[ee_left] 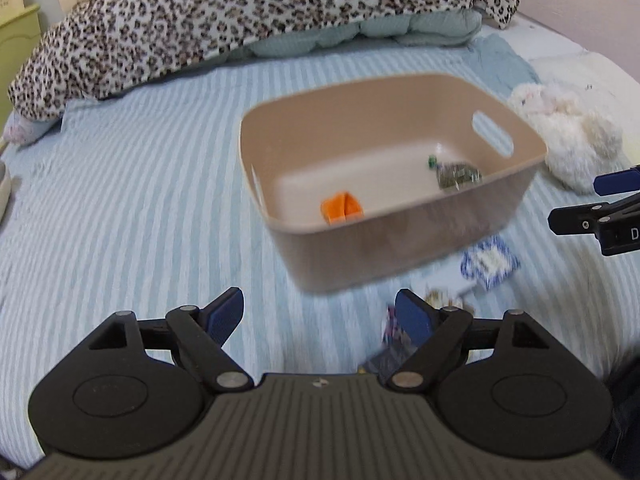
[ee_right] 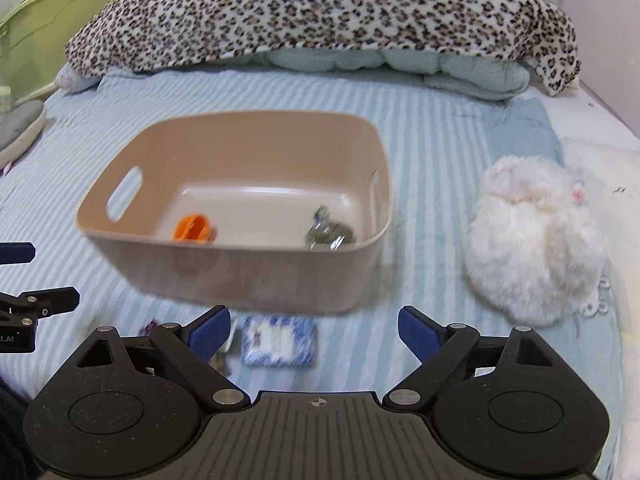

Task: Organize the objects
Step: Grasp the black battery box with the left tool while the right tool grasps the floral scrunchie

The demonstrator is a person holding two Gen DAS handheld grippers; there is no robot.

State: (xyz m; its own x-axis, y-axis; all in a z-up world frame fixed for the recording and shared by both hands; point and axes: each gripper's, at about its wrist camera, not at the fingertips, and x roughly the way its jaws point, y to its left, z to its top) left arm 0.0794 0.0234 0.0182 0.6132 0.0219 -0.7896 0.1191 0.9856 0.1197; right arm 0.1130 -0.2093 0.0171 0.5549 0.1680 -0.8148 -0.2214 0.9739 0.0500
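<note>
A tan plastic bin (ee_left: 400, 252) (ee_right: 240, 272) stands on the striped bed. Inside it lie an orange object (ee_left: 342, 208) (ee_right: 192, 229) and a clear packet of green stuff (ee_left: 458, 176) (ee_right: 330, 234). A blue-and-white packet (ee_left: 490, 264) (ee_right: 279, 341) lies on the bed in front of the bin. More small packets (ee_left: 394, 344) lie by my left gripper's right finger, partly hidden. My left gripper (ee_left: 320, 316) is open and empty, above the bed short of the bin. My right gripper (ee_right: 314, 330) is open and empty, just above the blue-and-white packet.
A white fluffy plush (ee_left: 568, 136) (ee_right: 536, 248) lies to the right of the bin. A leopard-print blanket (ee_left: 240, 12) (ee_right: 320, 12) over pale green bedding lies across the back. Green furniture (ee_right: 52, 12) stands at the far left. A grey slipper-like object (ee_right: 20, 132) is at the left edge.
</note>
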